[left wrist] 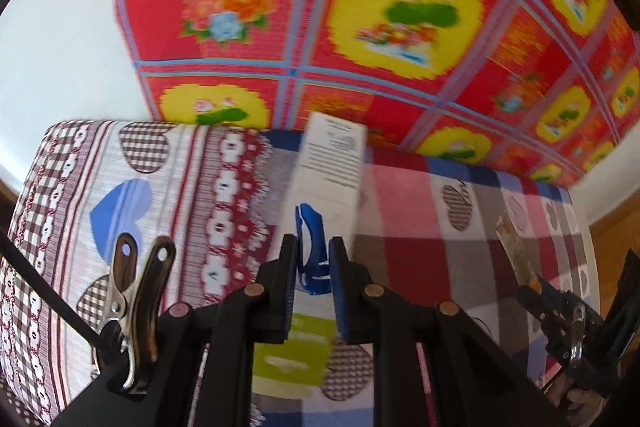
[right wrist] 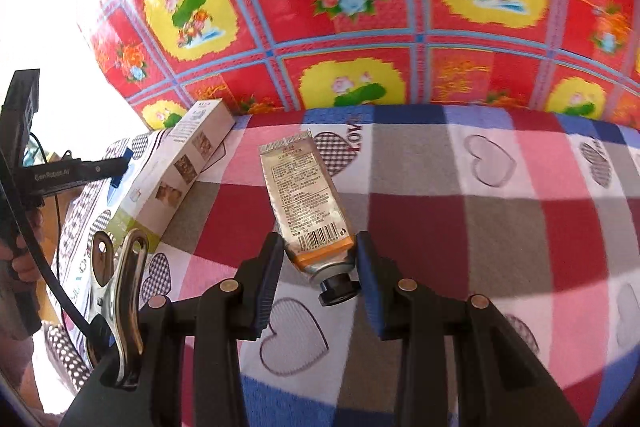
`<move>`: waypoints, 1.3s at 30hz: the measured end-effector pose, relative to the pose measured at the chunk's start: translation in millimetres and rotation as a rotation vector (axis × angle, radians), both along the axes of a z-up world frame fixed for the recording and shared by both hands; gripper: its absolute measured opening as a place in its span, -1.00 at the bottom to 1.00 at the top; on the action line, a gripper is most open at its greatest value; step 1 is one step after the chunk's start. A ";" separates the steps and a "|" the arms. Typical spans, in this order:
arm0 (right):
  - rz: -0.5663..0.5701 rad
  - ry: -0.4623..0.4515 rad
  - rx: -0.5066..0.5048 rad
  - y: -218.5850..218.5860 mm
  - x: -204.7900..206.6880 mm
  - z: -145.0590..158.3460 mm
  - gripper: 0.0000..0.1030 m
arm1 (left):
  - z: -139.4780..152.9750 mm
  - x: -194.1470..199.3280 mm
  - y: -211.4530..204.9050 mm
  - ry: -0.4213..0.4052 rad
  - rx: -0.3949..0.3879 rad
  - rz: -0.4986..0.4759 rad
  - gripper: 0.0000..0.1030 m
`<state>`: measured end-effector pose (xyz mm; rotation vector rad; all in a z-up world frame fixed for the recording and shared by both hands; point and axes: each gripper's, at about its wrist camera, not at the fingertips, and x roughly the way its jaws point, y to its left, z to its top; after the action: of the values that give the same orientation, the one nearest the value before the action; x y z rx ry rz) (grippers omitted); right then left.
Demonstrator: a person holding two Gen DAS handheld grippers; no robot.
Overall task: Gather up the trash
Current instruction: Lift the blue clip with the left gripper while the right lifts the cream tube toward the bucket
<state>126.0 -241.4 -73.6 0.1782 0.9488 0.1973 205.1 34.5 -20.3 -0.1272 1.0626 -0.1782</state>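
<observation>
Red floral mat (right wrist: 360, 7): behind, upright. Checked heart-print blanket (right wrist: 480, 211): surface below. White carton (right wrist: 176, 171), printed panels, blue flap: clamped in left hand-held gripper (left wrist: 313, 267) over blanket's left edge. Silver-orange tube (right wrist: 308, 203), black cap, barcode: clamped by right hand-held gripper (right wrist: 320, 267), above blanket.

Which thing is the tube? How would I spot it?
Look at the checked blanket with hearts, below the red flowery sheet. The tube is between the right gripper's pads. It is flat, silver and orange with a black cap, unlike the long box beside it.
</observation>
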 end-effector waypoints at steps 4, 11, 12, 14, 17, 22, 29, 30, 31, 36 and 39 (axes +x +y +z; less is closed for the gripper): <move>-0.044 -0.007 0.006 -12.8 -16.9 7.2 -0.27 | 3.0 -10.6 -20.7 0.000 0.001 -0.047 -0.68; -0.108 -0.027 0.008 -39.9 -50.2 22.6 -0.27 | 15.1 -30.2 -58.8 -0.015 0.003 -0.107 -0.68; -0.115 -0.030 0.008 -43.8 -54.2 25.2 -0.27 | 17.5 -33.0 -64.2 -0.018 0.002 -0.112 -0.68; -0.128 -0.039 0.007 -52.7 -63.3 31.5 -0.27 | 21.4 -38.9 -75.8 -0.025 -0.001 -0.124 -0.68; -0.144 -0.056 0.007 -65.9 -78.4 41.5 -0.27 | 27.8 -48.4 -94.6 -0.031 0.000 -0.148 -0.68; -0.177 -0.076 0.008 -86.5 -103.2 54.0 -0.27 | 36.4 -69.0 -128.8 -0.037 0.003 -0.192 -0.68; -0.232 -0.102 0.006 -119.9 -147.1 67.5 -0.27 | 42.9 -101.2 -173.7 -0.034 -0.003 -0.253 -0.68; -0.240 -0.105 0.006 -124.5 -152.8 68.6 -0.27 | 43.5 -105.8 -179.3 -0.034 -0.005 -0.261 -0.68; -0.249 -0.107 0.005 -129.8 -159.2 70.1 -0.27 | 44.1 -110.5 -185.7 -0.035 -0.007 -0.270 -0.68; -0.290 -0.117 0.001 -156.5 -190.6 74.9 -0.27 | 46.2 -134.7 -219.8 -0.029 -0.017 -0.306 -0.68; -0.312 -0.119 -0.001 -171.9 -208.4 76.8 -0.27 | 47.0 -147.5 -239.4 -0.027 -0.020 -0.325 -0.68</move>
<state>-82.4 -413.4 3.2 0.3069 0.7912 -0.0796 57.6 -204.8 26.6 0.0312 1.0500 -0.4829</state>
